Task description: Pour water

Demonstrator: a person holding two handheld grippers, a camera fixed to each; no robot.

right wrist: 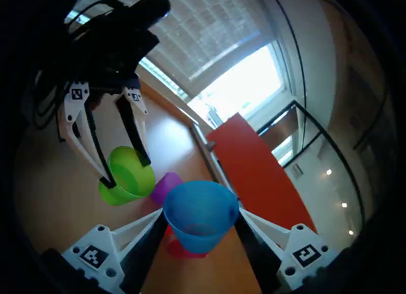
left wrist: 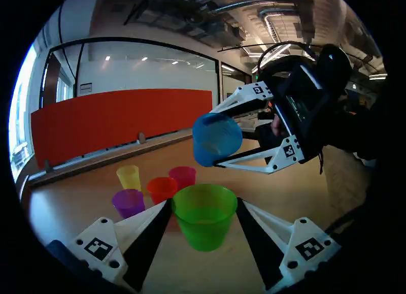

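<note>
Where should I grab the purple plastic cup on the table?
Probably across its side walls just below the rim, coming level from the side away from the orange-red plastic cup: the purple plastic cup stands upright, widest at the top, with that neighbour close beside it.

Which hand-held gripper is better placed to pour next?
Right. The right hand-held gripper holds the blue plastic cup raised and tilted, higher than the green plastic cup, which the left hand-held gripper holds upright.

Four small cups (left wrist: 161, 187) crowd behind the green cup (left wrist: 204, 215); tabletop (left wrist: 304, 197) rightward seems open.
</note>
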